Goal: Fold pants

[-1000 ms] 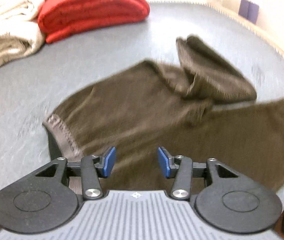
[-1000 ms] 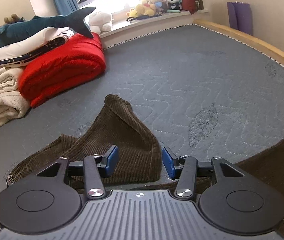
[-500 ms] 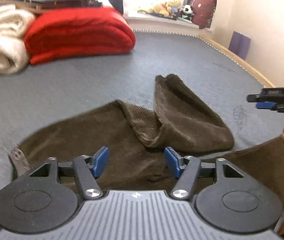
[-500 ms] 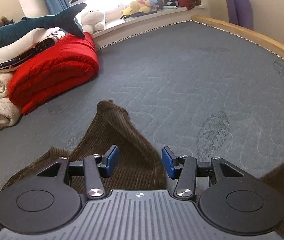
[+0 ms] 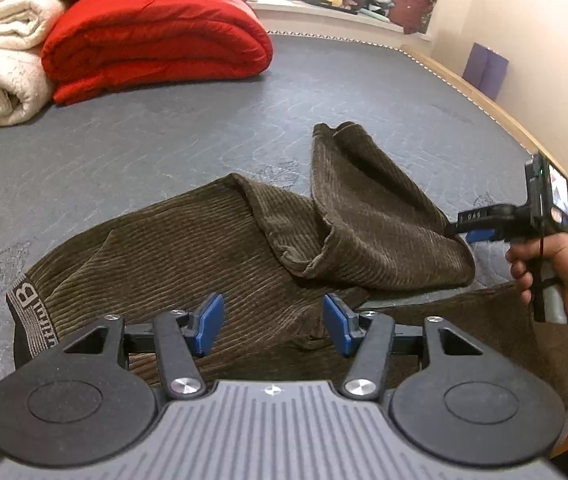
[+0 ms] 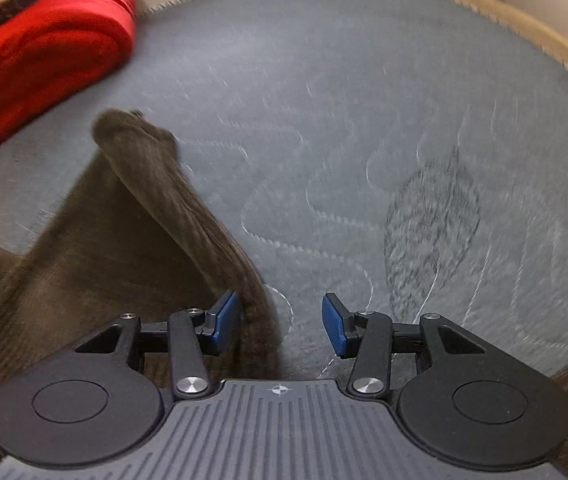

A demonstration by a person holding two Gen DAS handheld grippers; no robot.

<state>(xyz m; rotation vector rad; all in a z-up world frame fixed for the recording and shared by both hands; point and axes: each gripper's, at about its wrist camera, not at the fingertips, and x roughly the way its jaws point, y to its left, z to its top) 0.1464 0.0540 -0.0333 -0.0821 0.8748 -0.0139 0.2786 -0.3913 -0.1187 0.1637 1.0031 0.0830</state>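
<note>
Pants [image 5: 212, 256] on mattress [image 5: 164, 144] | left gripper [image 5: 272, 322] angled down, closing | right gripper [image 6: 280, 322] gaping

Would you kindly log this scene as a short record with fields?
surface: grey mattress
garment: brown pants, one leg flipped back over the other
left gripper: jaws closing, above the pants, pads not pressing the cloth
right gripper: open at the folded leg's edge
background: red blanket, cream blanket
</note>
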